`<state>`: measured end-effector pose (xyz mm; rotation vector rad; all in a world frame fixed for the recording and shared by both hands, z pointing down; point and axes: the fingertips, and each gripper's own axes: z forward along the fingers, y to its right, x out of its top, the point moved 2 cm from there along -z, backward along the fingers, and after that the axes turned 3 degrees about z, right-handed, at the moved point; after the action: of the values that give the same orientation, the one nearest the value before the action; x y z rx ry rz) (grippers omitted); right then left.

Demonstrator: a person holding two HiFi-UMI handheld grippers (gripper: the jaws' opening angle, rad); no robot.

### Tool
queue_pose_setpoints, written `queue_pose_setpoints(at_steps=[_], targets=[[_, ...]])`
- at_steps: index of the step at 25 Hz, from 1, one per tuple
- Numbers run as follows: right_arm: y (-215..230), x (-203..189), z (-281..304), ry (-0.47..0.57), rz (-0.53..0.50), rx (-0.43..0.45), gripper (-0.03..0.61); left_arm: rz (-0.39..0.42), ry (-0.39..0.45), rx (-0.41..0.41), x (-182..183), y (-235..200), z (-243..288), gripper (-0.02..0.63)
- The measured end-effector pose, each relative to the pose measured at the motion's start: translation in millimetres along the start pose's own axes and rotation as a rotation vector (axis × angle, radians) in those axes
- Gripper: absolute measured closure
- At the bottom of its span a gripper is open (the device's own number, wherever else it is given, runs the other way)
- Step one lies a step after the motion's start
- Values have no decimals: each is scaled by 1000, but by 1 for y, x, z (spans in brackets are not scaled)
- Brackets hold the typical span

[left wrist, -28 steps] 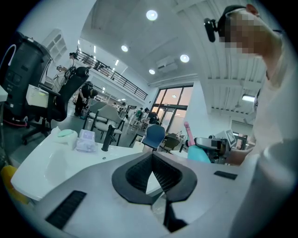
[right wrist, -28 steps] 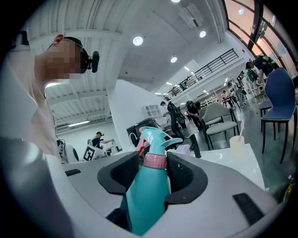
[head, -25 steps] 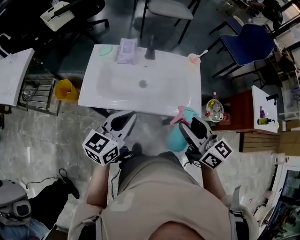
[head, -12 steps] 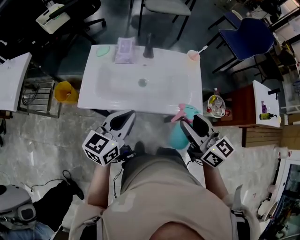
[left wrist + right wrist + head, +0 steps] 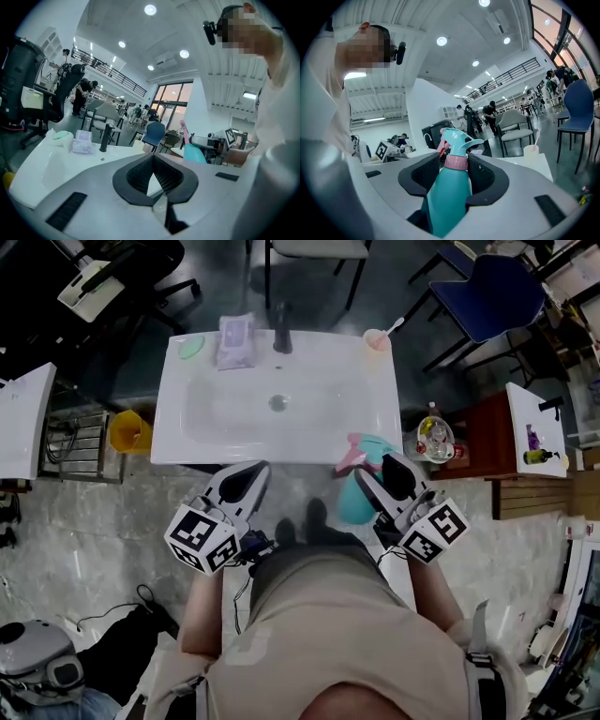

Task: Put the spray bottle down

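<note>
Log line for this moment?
right gripper: shut on bottle | left gripper: shut, empty | bottle: held near sink front edge, not set down

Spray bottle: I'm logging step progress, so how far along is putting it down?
Done: nothing yet; the spray bottle rests on no surface. In hand: the right hand-held gripper grips it near its pink collar, short of the near edge of the white sink. The left hand-held gripper is empty. Left: set it on a surface and open the jaws.
</note>
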<state>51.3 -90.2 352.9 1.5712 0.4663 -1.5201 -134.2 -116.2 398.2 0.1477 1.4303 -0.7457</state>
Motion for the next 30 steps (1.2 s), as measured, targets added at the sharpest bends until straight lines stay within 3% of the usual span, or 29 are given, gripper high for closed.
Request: queue_pose_setpoints(at_steps=[6,30], targets=[[16,10,11,2,1,43,385,-4,-14,21,2,0,13,609],[79,33,48,21,-71,75,385,-15,-49,105,5,-4,51,609]])
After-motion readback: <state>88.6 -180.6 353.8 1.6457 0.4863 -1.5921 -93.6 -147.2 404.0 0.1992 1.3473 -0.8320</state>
